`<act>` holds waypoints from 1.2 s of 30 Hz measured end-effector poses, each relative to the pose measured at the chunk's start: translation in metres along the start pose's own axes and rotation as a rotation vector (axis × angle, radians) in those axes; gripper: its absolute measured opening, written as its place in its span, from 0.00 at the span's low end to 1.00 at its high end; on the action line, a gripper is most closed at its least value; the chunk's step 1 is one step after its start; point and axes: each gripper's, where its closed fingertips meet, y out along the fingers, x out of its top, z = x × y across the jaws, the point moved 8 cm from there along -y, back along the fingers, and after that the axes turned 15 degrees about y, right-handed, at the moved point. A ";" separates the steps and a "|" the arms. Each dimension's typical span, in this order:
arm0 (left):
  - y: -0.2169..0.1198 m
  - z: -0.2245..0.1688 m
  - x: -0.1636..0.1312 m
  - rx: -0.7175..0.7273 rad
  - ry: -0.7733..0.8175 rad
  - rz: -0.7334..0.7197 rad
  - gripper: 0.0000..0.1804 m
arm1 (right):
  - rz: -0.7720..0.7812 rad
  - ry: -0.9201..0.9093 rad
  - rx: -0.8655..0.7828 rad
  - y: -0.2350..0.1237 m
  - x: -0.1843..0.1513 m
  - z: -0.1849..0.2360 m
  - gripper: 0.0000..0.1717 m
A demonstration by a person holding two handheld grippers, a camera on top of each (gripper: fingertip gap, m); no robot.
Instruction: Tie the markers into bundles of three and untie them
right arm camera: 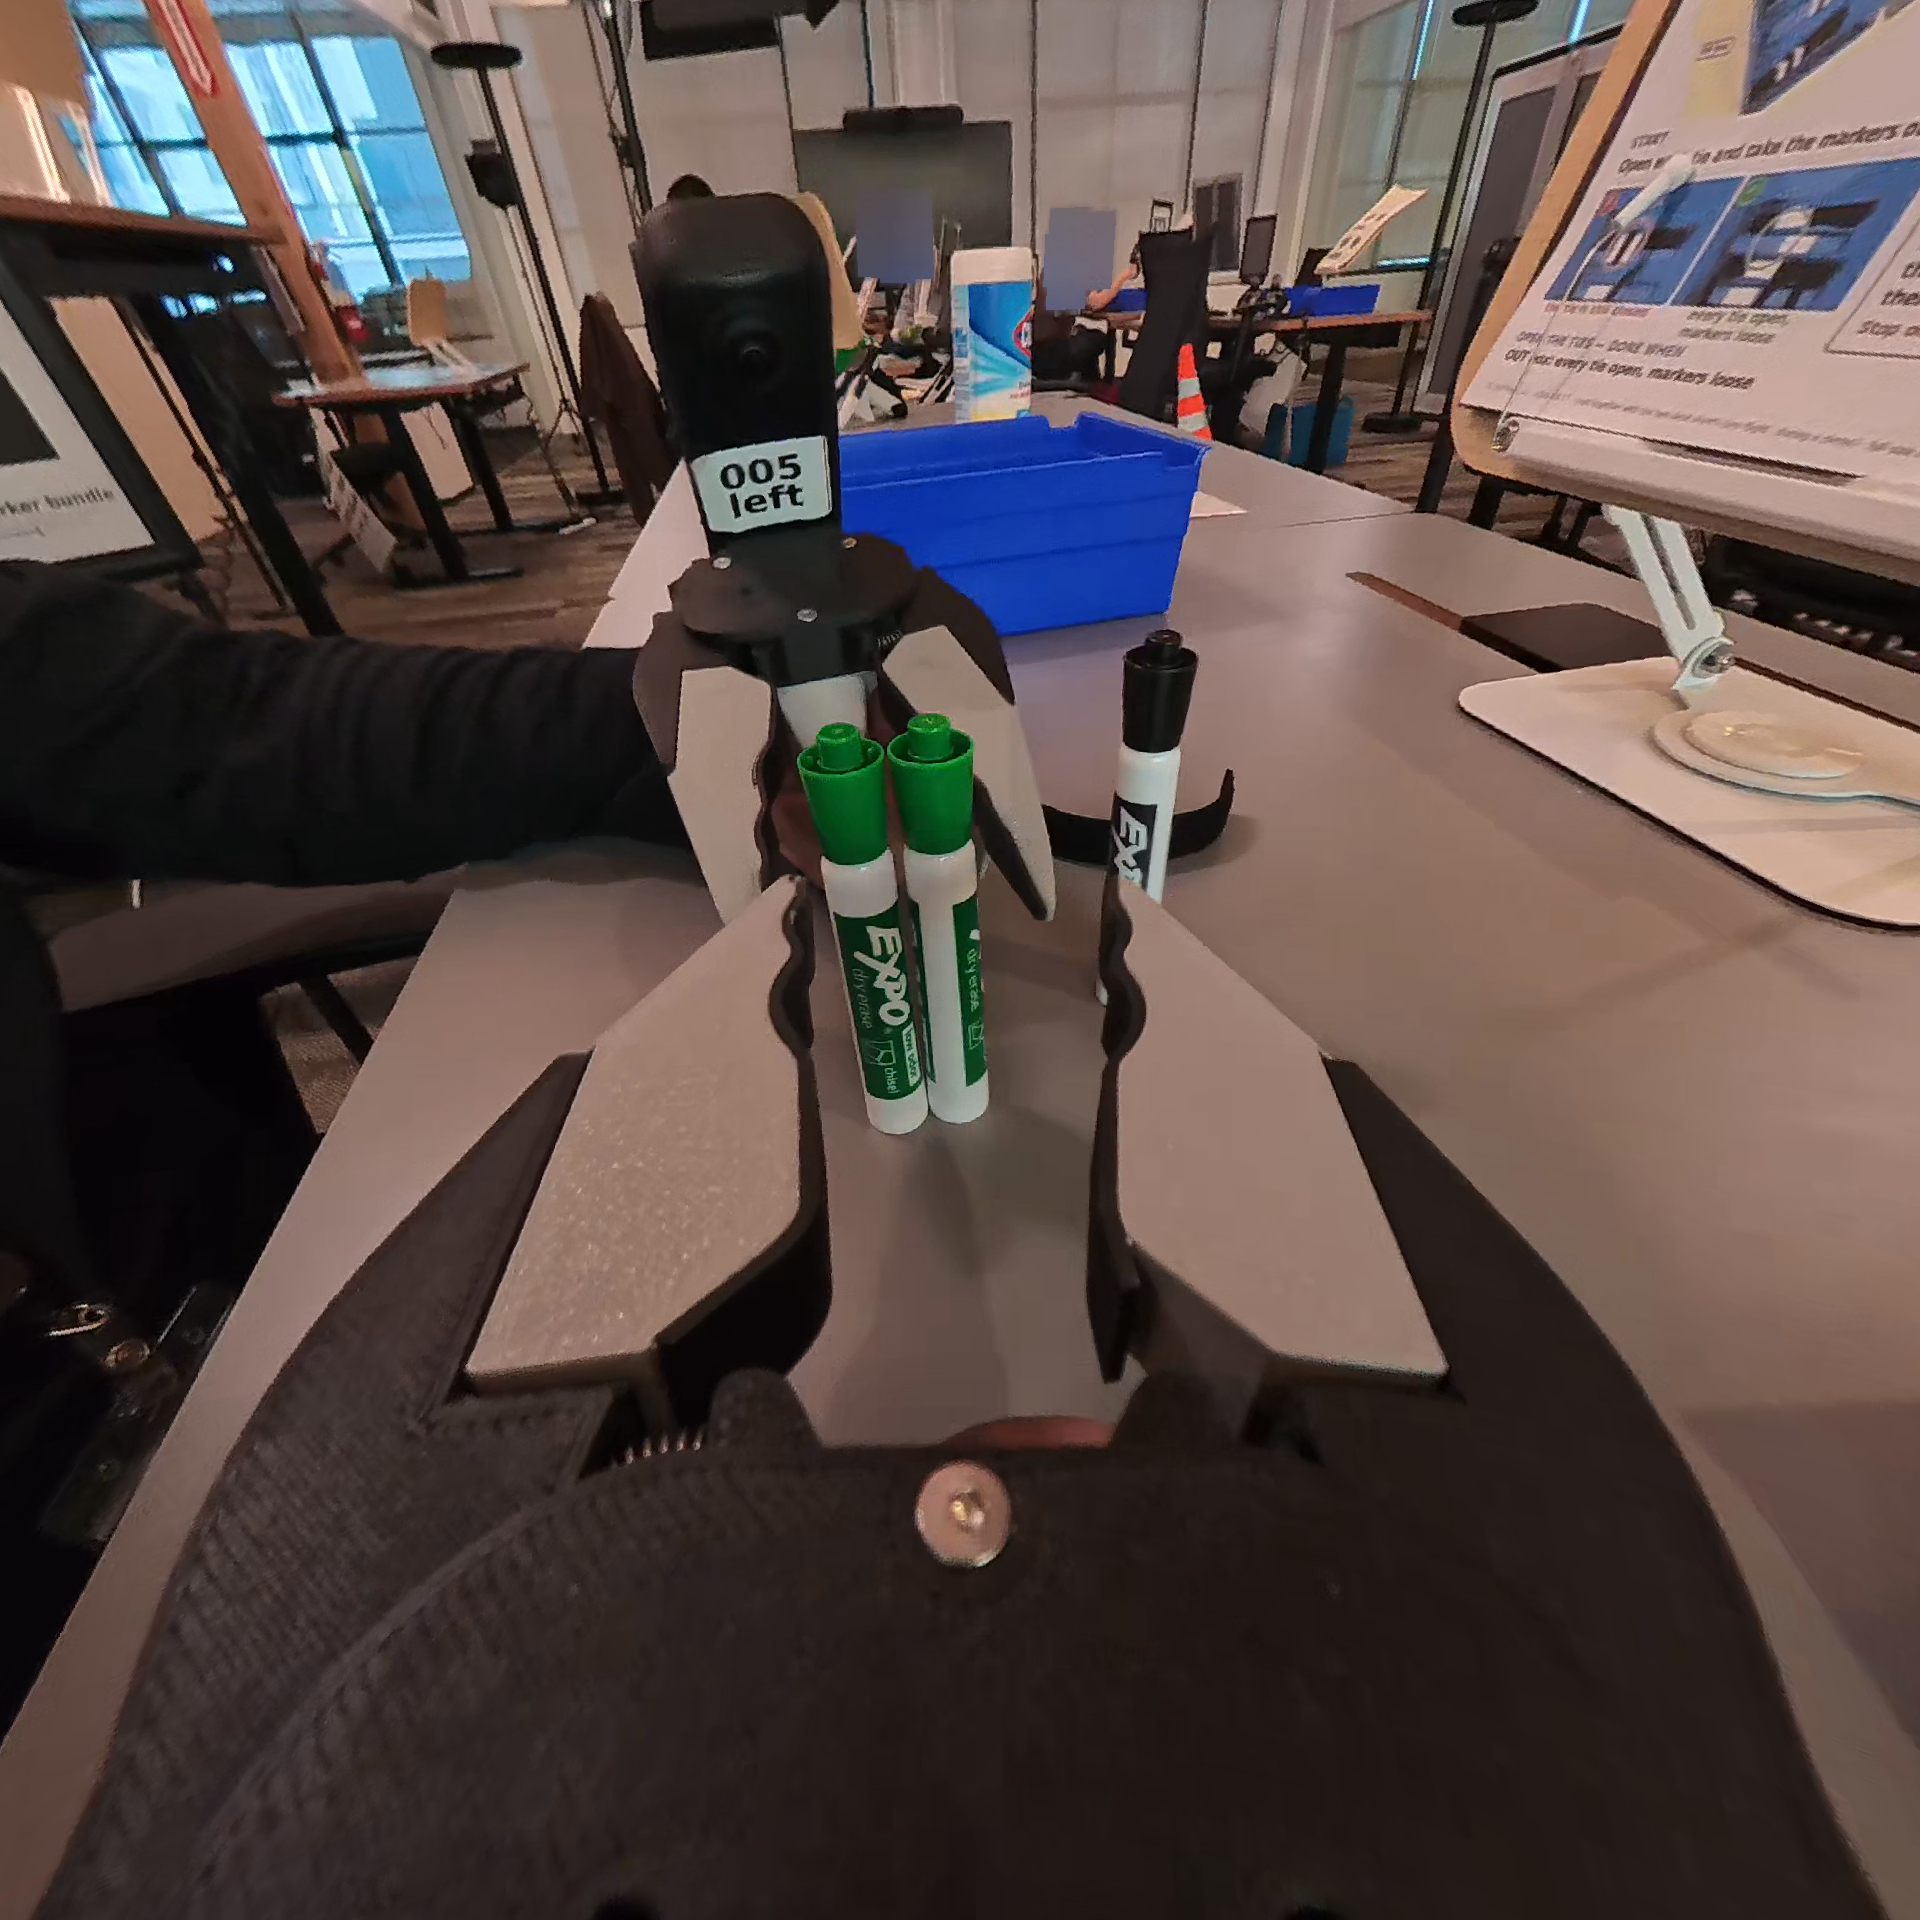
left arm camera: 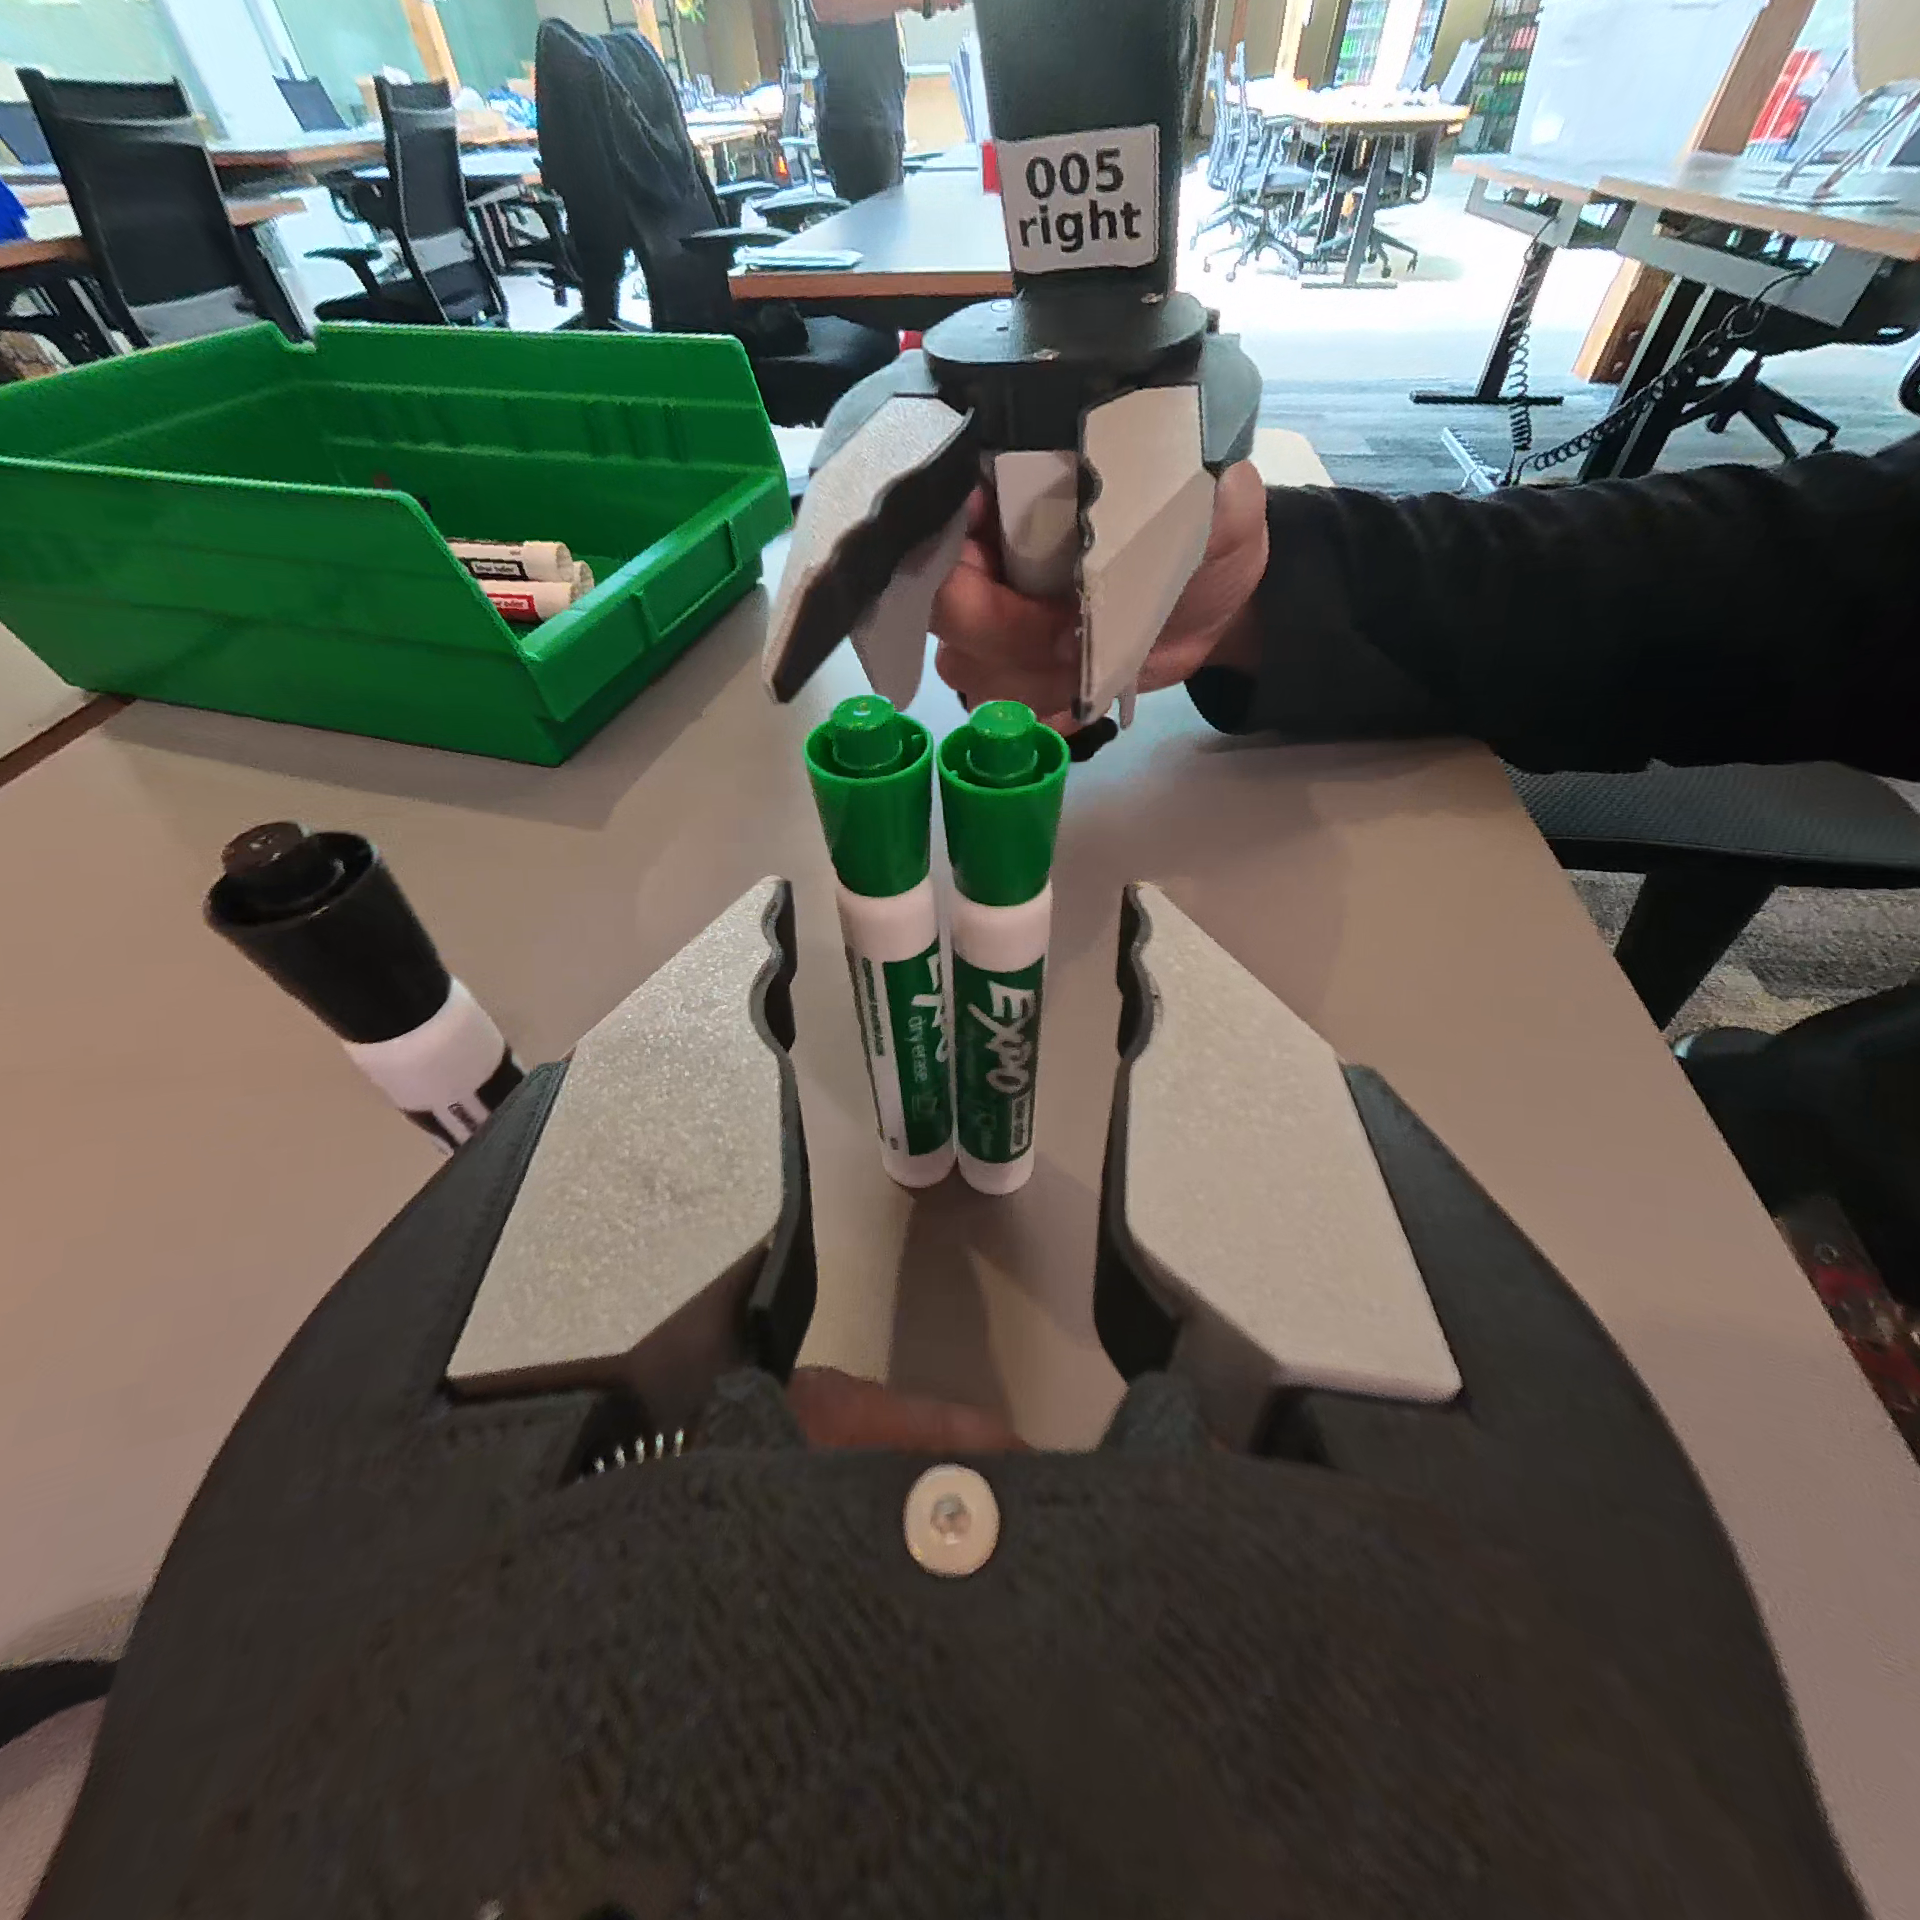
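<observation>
— Taking the two green markers point(left arm camera: 940, 966) as the landmark, what lies to their left in the left wrist view?

— A green bin point(left arm camera: 395, 520) sits far left and behind them on the grey surface point(left arm camera: 1351, 935), with a few white-bodied markers point(left arm camera: 520, 582) lying inside. Nearer, a black marker point(left arm camera: 353, 966) stands left of the pair, apart from them.

— And the green pair itself?

— Both stand upright on the surface, caps up, side by side and touching or nearly so. They stand between the left tongs point(left arm camera: 956, 966), whose pads are spread, with a gap on either side of the pair: released, gripping nothing.

— What is beyond them?

— The right tongs point(left arm camera: 935, 696) hang just behind and above the green caps, held by a hand point(left arm camera: 1101, 623) in a dark sleeve coming in from the right. Their fingers are parted and bare.

— Does the right wrist view agree?

— Yes. There the pair stands between the right tongs' spread fingers point(right arm camera: 727, 1039) without being pressed. Right of the pair stands the black marker, with a black strap point(right arm camera: 1195, 821) curled on the surface behind it. A blue bin point(right arm camera: 1018, 520) sits farther back, and a white stand point(right arm camera: 1683, 748) is far right.
</observation>
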 end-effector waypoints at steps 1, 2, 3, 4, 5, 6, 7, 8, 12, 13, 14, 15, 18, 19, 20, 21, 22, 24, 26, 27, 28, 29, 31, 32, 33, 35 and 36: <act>0.001 0.000 0.000 -0.002 -0.001 0.005 0.34 | -0.001 0.001 0.000 0.000 0.000 0.000 0.30; 0.002 0.000 0.000 -0.001 -0.002 0.006 0.34 | 0.000 -0.001 0.000 0.000 0.000 0.000 0.30; 0.002 0.001 0.000 0.005 -0.005 0.005 0.33 | 0.003 -0.006 0.000 0.001 0.000 0.000 0.30; 0.002 0.001 0.000 0.010 -0.009 0.002 0.33 | 0.009 -0.010 0.001 0.002 0.000 0.001 0.30; 0.003 0.002 0.000 0.010 -0.014 0.002 0.33 | 0.014 -0.015 0.003 0.003 -0.001 0.002 0.30; 0.004 0.002 0.000 0.012 -0.018 0.005 0.33 | 0.019 -0.019 0.003 0.003 -0.001 0.003 0.30; 0.005 0.003 0.000 0.015 -0.020 0.009 0.32 | 0.023 -0.022 0.003 0.004 -0.002 0.003 0.30; 0.006 0.003 0.000 0.018 -0.020 0.014 0.32 | 0.026 -0.023 0.003 0.004 -0.002 0.003 0.30; 0.009 0.002 0.001 0.019 -0.005 0.021 0.31 | 0.014 -0.024 0.002 0.003 0.000 0.004 0.30; 0.010 0.001 0.001 0.021 -0.004 0.018 0.31 | 0.010 -0.023 0.003 0.003 0.000 0.004 0.30; 0.010 0.002 0.001 0.024 -0.005 0.016 0.30 | 0.008 -0.022 0.002 0.003 0.000 0.004 0.30; 0.010 0.002 0.002 0.023 -0.007 0.015 0.30 | 0.008 -0.023 0.001 0.003 0.000 0.004 0.30; 0.013 0.002 0.002 0.020 -0.015 0.014 0.29 | 0.010 -0.026 0.001 0.003 0.000 0.005 0.30; 0.013 0.001 0.002 0.018 -0.015 0.018 0.30 | 0.010 -0.027 0.001 0.003 0.000 0.005 0.30; 0.014 0.001 0.002 0.017 -0.011 0.023 0.30 | 0.009 -0.027 0.001 0.003 0.000 0.005 0.30; 0.014 0.000 0.002 0.017 -0.007 0.026 0.30 | 0.007 -0.027 0.001 0.002 0.001 0.005 0.30; 0.014 0.000 0.002 0.017 -0.003 0.025 0.30 | 0.005 -0.027 0.002 0.002 0.001 0.005 0.30; 0.014 0.001 0.002 0.022 -0.006 0.023 0.29 | 0.002 -0.028 0.002 0.002 0.001 0.006 0.30; 0.013 0.001 0.002 0.026 -0.013 0.018 0.28 | 0.002 -0.029 0.002 0.002 0.001 0.006 0.30; 0.013 0.002 0.002 0.027 -0.015 0.018 0.28 | 0.005 -0.028 0.002 0.002 0.001 0.006 0.30; 0.013 0.002 0.002 0.027 -0.017 0.018 0.27 | 0.006 -0.029 0.003 0.002 0.001 0.006 0.30; 0.013 0.002 0.002 0.028 -0.016 0.020 0.26 | 0.006 -0.030 0.003 0.002 0.001 0.006 0.30; 0.013 0.001 0.002 0.021 -0.013 0.022 0.26 | 0.007 -0.032 0.002 0.003 0.001 0.006 0.30; 0.014 0.000 0.002 0.018 -0.014 0.024 0.26 | 0.006 -0.031 0.002 0.002 0.001 0.006 0.30; 0.014 0.000 0.002 0.016 -0.014 0.025 0.26 | 0.005 -0.030 0.003 0.002 0.001 0.006 0.30; 0.014 0.000 0.002 0.015 -0.012 0.024 0.26 | 0.004 -0.031 0.002 0.002 0.001 0.006 0.30; 0.014 0.000 0.002 0.013 -0.014 0.025 0.26 | 0.003 -0.031 0.002 0.002 0.001 0.006 0.30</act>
